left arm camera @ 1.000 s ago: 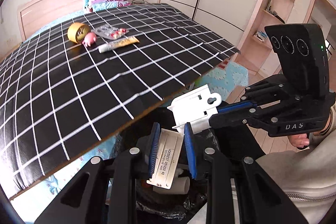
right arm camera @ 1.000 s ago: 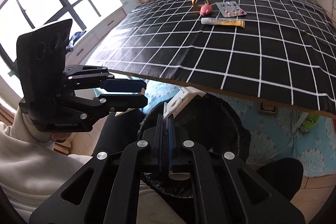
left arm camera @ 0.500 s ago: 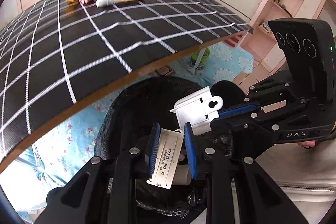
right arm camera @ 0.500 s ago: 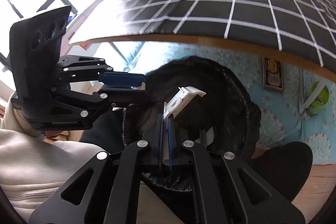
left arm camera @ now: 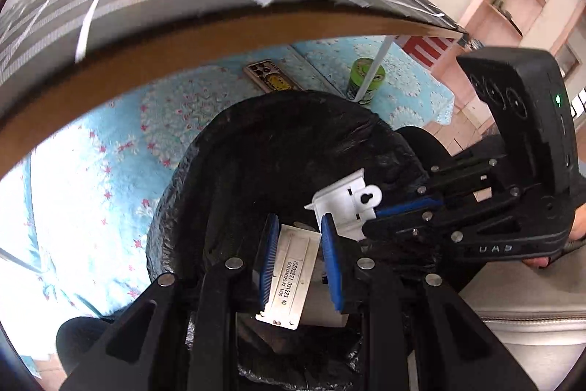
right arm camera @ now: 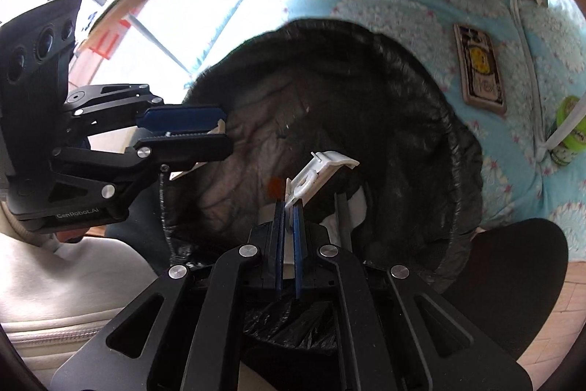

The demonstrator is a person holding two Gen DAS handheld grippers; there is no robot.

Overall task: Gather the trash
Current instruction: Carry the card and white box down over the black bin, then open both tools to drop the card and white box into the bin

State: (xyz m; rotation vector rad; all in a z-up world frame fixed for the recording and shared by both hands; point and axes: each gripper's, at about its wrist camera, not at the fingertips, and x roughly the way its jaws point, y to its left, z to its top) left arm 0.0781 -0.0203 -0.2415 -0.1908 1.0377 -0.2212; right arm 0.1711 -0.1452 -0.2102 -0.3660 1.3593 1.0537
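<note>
Left wrist view: left gripper (left arm camera: 300,255) clenched on flat white labelled plastic strip (left arm camera: 291,275), poised over black bag-lined bin (left arm camera: 278,141); right gripper (left arm camera: 370,217) at three o'clock, pinching white plastic bracket with keyhole slot (left arm camera: 346,200).

Right wrist view: bracket (right arm camera: 318,174) clamped edgewise over bin mouth (right arm camera: 450,141); left gripper (right arm camera: 219,136) at nine o'clock near the rim; likely risk: strip released there dropping outside onto blue floral bedding (right arm camera: 410,6).

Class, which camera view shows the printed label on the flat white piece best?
The left wrist view: the flat white piece faces the camera, print visible. In the right wrist view only its edge shows in the left gripper.
</note>
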